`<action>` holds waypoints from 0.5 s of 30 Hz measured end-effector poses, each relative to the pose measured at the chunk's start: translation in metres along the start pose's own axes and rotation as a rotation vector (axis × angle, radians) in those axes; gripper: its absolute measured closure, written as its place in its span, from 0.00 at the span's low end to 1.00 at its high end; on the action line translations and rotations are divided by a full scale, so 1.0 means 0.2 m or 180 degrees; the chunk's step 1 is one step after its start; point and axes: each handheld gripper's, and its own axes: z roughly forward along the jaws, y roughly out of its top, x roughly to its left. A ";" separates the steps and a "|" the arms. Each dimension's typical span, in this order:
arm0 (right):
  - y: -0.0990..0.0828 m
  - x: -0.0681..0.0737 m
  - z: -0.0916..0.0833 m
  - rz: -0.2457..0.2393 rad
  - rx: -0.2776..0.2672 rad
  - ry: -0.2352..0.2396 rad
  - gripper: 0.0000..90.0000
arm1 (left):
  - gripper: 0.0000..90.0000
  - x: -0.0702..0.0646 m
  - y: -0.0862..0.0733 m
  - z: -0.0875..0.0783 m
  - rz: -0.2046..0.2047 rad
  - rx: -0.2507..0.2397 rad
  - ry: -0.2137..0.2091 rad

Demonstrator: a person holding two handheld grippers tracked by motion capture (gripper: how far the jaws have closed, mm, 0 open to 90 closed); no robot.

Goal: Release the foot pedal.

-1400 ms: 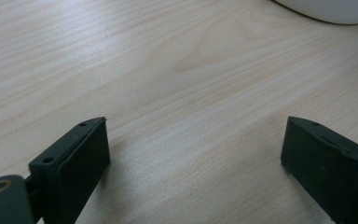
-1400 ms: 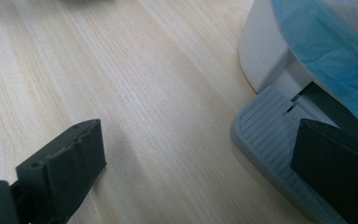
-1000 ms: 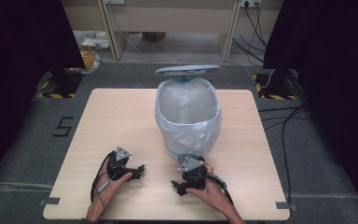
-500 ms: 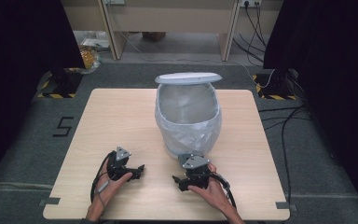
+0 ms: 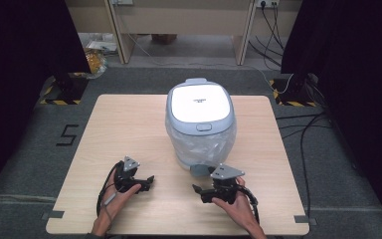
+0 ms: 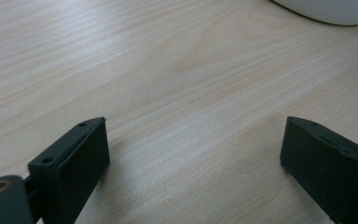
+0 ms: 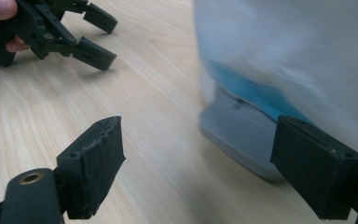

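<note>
White pedal bin (image 5: 200,122) stands mid-table with lid down, its grey pedal (image 5: 199,171) just beside the right gripper (image 5: 205,193), whose empty jaws have been closing, nearer than the open left gripper (image 5: 148,181).

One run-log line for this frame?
bin: lid shut | left gripper: open, on table | right gripper: open, fingers just closing, nothing between, near pedal
</note>
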 end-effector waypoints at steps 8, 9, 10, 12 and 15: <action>-0.09 -0.11 -0.18 0.0210 0.0024 -0.0340 0.20 | 0.08 0.00 0.00 0.00 0.0000 0.0000 -0.0002; -0.11 -0.12 -0.20 0.0232 0.0045 -0.0377 0.20 | 0.08 0.00 0.00 0.00 0.0001 0.0000 -0.0002; -0.12 -0.13 -0.21 0.0252 0.0060 -0.0396 0.20 | 0.08 0.00 0.00 0.00 0.0000 0.0000 -0.0001; -0.17 -0.16 -0.24 0.0313 0.0094 -0.0462 0.20 | 0.08 0.00 0.00 0.00 0.0000 0.0000 -0.0002; -0.23 -0.19 -0.28 0.0436 0.0156 -0.0570 0.20 | 0.08 0.00 0.00 0.00 0.0000 0.0000 -0.0001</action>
